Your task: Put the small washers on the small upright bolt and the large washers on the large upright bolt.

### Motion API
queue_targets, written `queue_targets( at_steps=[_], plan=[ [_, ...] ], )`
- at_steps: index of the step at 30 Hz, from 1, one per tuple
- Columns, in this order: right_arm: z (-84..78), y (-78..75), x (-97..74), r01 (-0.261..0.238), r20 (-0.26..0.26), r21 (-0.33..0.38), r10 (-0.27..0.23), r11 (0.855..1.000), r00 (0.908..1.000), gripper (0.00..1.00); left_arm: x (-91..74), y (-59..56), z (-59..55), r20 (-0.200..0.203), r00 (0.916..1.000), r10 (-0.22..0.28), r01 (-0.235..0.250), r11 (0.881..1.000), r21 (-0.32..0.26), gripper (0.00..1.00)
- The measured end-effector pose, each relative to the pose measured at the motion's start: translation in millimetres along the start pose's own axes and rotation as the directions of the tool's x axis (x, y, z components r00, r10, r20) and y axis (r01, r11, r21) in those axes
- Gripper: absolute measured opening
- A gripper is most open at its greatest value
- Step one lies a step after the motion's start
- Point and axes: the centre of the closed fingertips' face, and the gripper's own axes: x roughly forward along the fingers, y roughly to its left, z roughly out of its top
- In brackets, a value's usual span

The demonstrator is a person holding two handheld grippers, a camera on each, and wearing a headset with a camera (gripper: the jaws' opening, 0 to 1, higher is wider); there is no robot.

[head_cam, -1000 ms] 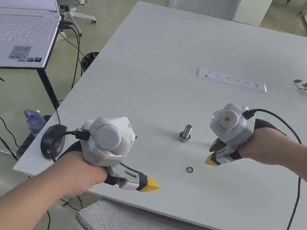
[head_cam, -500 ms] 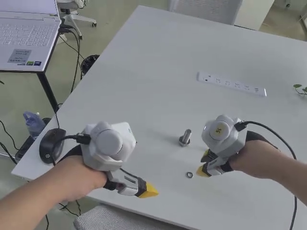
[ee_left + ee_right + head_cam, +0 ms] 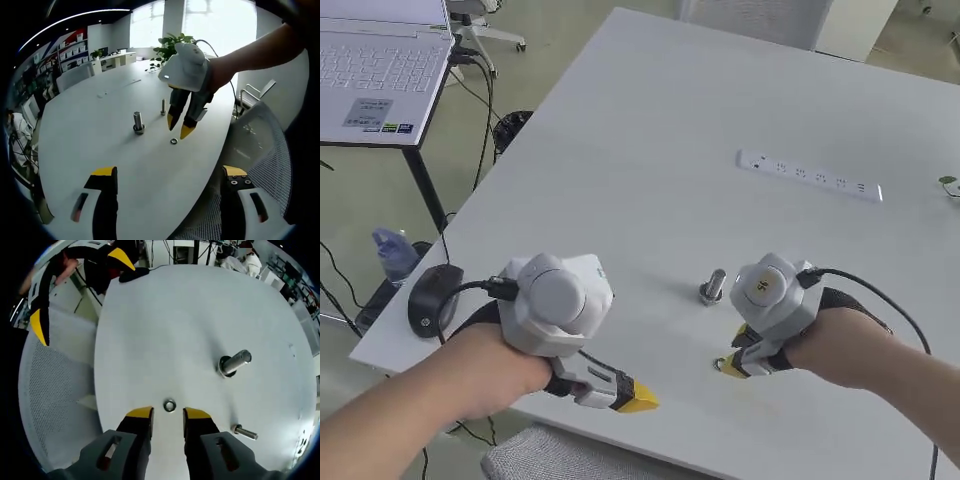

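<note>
Nearest the person, the left hand [image 3: 480, 368] wraps the left gripper [image 3: 632, 397] at the near edge of the white table [image 3: 620, 150]. The forearm comes in from the lower left, and the gripper's yellow tips point to the right and slightly down. In the left gripper view its jaws stand wide apart with nothing between them.

A little farther in and to the right, the right hand [image 3: 840, 342] holds the right gripper [image 3: 730, 367] tipped steeply down toward the tabletop, with the wrist bent inward. Its jaws are parted by a narrow gap and grip nothing. A washer [image 3: 169, 405] lies flat on the table just ahead of that gap, in line with it and apart from both tips. Whether it is a small or a large one cannot be told.

Beyond the washer the large bolt [image 3: 713, 287] stands upright on its head, just beside the right gripper's body. The small bolt [image 3: 163, 106] stands upright past it, thinner, near the large one.

Farther back a white power strip [image 3: 809, 175] lies on the table. Off to the left an open laptop [image 3: 375, 70] sits on a separate stand.
</note>
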Motion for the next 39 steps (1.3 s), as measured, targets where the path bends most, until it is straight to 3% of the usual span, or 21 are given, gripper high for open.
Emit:
queue_targets(
  at_steps=[13, 39],
  plan=[
    [-12.2, -1.7, 17.1, 0.016, -0.012, 0.029, -0.015, 0.999, 0.9998, 0.25, 1.1, -3.7, -4.8, -0.01, 0.9999, -0.005, 0.005, 1.0, 0.001, 0.84],
    [-7.3, -2.8, 25.1, 0.055, -0.024, -0.002, -0.055, 0.999, 0.9982, 0.24, -1.0, -3.5, -5.9, -0.006, 1.0, 0.0, 0.0, 1.0, -0.009, 0.83]
  ],
)
